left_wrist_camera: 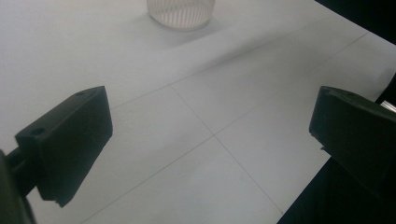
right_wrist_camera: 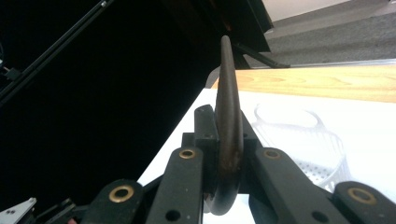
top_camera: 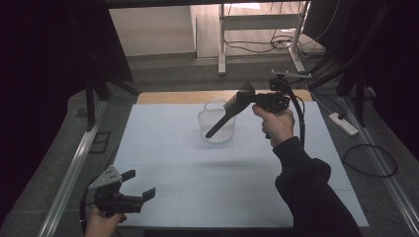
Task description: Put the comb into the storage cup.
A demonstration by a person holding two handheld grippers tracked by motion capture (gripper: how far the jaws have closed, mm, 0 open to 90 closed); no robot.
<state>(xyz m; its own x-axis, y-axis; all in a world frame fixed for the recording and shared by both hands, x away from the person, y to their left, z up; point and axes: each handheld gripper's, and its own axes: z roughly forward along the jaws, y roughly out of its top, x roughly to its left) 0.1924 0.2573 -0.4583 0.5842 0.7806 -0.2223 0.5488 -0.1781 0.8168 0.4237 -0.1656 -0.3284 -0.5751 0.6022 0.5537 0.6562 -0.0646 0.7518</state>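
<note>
Right tongs [top_camera: 245,97] clamp a dark brush [top_camera: 228,113] above the white basket [top_camera: 216,129] (mid-bench); left tongs [top_camera: 137,184] gape empty near the bench's front-left corner.

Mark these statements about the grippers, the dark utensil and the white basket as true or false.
1. The right gripper is shut on the dark utensil. True.
2. The left gripper holds the white basket. False: its jaws stand open and empty, low over the white table.
3. The utensil lies flat on the table. False: it is held up in the air, slanting down over the basket.
4. The basket stands upright on the table. True.
</note>
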